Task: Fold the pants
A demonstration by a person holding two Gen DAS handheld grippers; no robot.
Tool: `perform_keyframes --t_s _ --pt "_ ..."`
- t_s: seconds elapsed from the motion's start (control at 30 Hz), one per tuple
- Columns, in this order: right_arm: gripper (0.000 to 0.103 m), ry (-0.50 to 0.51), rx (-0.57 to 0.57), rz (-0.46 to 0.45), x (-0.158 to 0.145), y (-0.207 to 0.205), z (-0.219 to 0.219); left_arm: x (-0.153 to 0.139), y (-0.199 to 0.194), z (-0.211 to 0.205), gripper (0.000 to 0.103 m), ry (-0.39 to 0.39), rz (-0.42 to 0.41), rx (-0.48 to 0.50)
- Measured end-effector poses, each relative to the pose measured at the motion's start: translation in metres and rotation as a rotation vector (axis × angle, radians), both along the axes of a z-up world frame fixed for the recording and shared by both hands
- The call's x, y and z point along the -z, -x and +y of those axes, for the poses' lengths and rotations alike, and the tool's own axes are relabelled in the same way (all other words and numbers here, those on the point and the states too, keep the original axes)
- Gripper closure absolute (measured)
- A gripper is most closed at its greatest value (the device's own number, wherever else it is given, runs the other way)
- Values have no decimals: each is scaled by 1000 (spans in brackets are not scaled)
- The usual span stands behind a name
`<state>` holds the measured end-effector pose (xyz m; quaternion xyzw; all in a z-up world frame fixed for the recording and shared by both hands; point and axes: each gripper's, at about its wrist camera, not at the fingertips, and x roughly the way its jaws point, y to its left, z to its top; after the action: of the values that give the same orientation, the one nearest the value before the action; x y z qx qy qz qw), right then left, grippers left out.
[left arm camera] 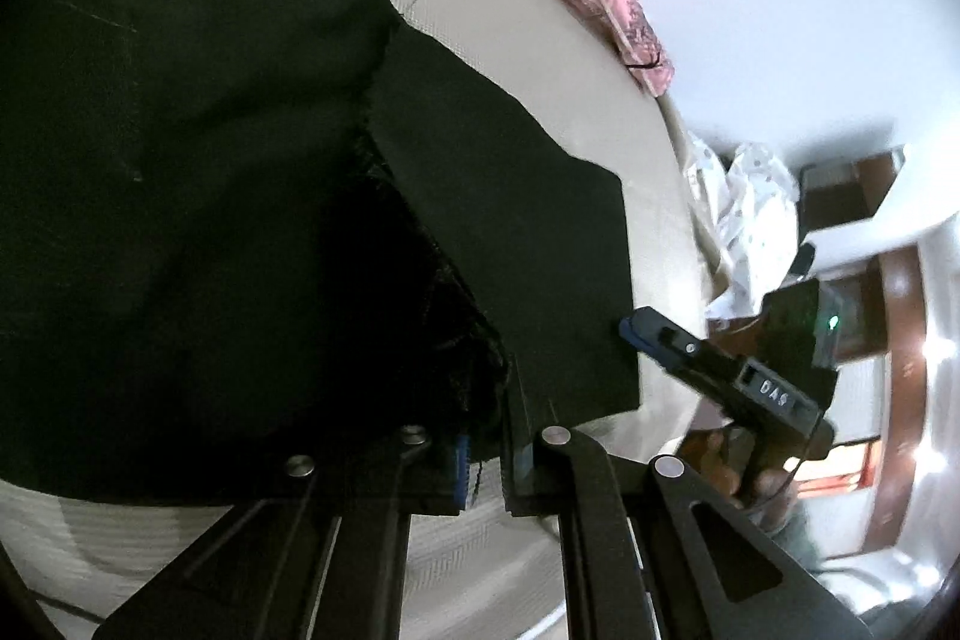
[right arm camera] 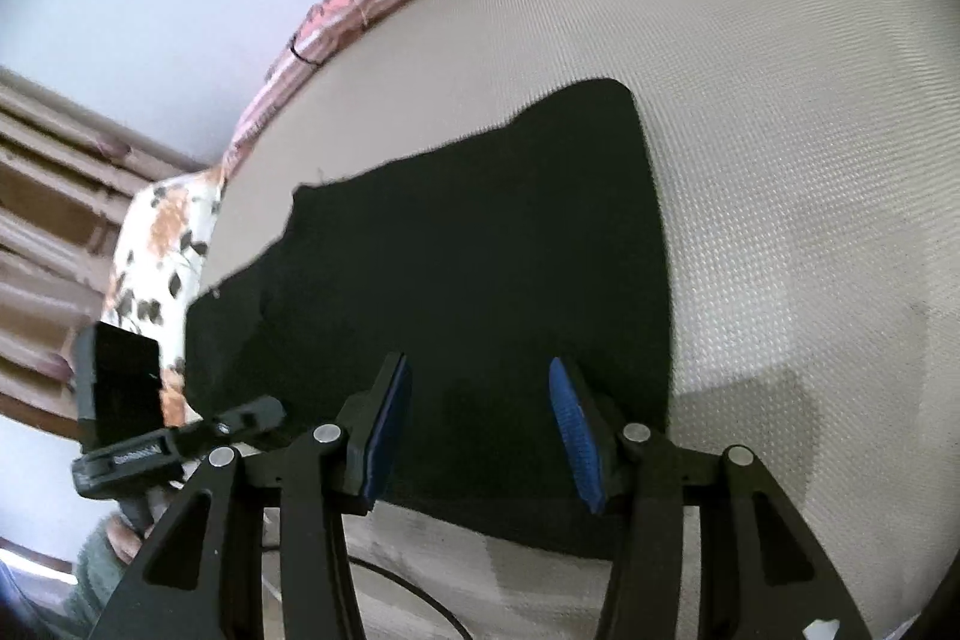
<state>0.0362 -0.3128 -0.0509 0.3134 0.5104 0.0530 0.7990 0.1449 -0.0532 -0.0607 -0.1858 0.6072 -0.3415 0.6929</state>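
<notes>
Pants [right arm camera: 456, 244] flat on beige textured mattress [right arm camera: 780, 100], white wall bkgd.

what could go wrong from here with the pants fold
The left gripper is shut on only a thin edge of the black fabric pants, so the cloth could slip free. The right gripper sits open over the pants without pinching them, so lifting now might drag the fold crooked across the beige textured mattress.

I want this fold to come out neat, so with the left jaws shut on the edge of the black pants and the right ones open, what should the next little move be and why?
Probably close the right gripper on the pants: its jaws stand open astride the near edge, while the left gripper already pinches the cloth. With both corners held, the edge could lift evenly off the bed.
</notes>
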Motion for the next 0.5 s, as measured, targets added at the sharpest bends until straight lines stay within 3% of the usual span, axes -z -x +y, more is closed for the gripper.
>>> perform_keyframes --t_s 0.13,0.23,0.33,0.4,0.5 --pt "57 28 -33 33 12 4 5 29 0 -4 96 -109 13 7" --pt "57 99 -66 36 15 3 14 23 -2 -9 94 -136 -20 34" --pt "57 133 -97 39 10 0 18 15 -4 -9 85 -180 -29 62" --pt "57 162 -99 9 0 -3 16 4 -5 -8 83 -224 -95 78" --pt "57 284 -90 -53 -17 -17 13 -14 -6 -5 82 -317 -221 71"
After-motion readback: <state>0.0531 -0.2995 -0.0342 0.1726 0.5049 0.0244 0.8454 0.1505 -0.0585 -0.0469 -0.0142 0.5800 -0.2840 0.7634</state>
